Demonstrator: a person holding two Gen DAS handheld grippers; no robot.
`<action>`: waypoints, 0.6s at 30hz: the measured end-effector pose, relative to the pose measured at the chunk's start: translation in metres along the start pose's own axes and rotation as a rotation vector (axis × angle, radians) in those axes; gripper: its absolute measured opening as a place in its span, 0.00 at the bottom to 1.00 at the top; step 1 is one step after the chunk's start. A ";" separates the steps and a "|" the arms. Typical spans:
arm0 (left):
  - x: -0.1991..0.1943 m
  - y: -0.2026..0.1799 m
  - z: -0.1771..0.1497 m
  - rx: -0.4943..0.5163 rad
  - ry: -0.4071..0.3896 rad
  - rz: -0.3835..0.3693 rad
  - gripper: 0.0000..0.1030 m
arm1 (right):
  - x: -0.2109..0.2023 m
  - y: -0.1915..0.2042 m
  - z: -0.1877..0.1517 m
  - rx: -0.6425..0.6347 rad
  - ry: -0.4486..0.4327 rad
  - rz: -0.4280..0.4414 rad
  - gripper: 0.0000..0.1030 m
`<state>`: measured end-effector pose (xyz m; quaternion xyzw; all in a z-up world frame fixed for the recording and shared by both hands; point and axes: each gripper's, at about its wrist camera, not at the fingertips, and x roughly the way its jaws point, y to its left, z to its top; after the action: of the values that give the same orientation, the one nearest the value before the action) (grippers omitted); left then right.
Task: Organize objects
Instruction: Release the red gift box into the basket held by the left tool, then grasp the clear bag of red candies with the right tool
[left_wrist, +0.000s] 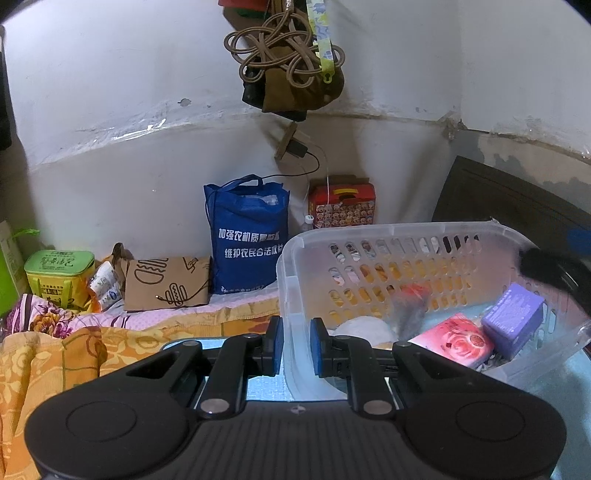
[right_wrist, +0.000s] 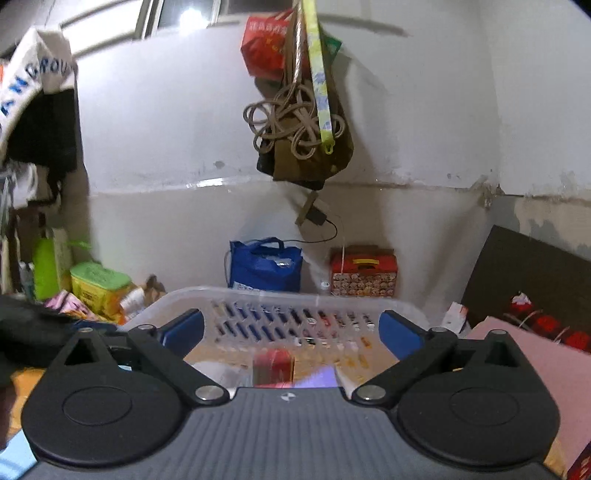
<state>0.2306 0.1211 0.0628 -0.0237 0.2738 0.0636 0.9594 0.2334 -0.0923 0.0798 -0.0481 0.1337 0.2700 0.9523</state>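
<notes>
A clear perforated plastic basket (left_wrist: 399, 230) sits tilted on the bed. My left gripper (left_wrist: 297, 341) is shut on the basket's near left wall, which runs between the blue pads (left_wrist: 276, 339). Inside lie a pink rose-printed box (left_wrist: 458, 341), a purple box (left_wrist: 511, 317), a blurred red item (left_wrist: 415, 295) and something white (left_wrist: 364, 328). My right gripper (right_wrist: 291, 326) hovers over the basket (right_wrist: 258, 295), open wide with nothing between its fingers. Below it a red item (right_wrist: 273, 365) shows blurred inside the basket, with a purple patch (right_wrist: 321, 376) beside it.
A blue tote bag (left_wrist: 247, 236), a red printed case (left_wrist: 341, 205), a brown paper bag (left_wrist: 166, 282) and a green tin (left_wrist: 59, 275) line the wall. Cords and a bag (left_wrist: 288, 66) hang overhead. A dark headboard (left_wrist: 509, 199) stands at right, a pink board (right_wrist: 535, 354) beneath it.
</notes>
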 end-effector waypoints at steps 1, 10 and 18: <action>0.000 0.001 0.000 -0.003 0.000 -0.003 0.19 | -0.008 -0.001 -0.005 0.011 -0.006 0.013 1.00; 0.000 -0.001 0.000 0.002 -0.002 0.004 0.19 | -0.051 0.009 -0.092 0.157 0.025 0.024 1.00; 0.000 -0.004 -0.002 0.019 -0.009 0.018 0.19 | -0.060 0.055 -0.128 0.058 0.076 0.046 1.00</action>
<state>0.2299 0.1172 0.0614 -0.0118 0.2703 0.0695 0.9602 0.1256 -0.0963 -0.0271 -0.0277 0.1783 0.2859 0.9411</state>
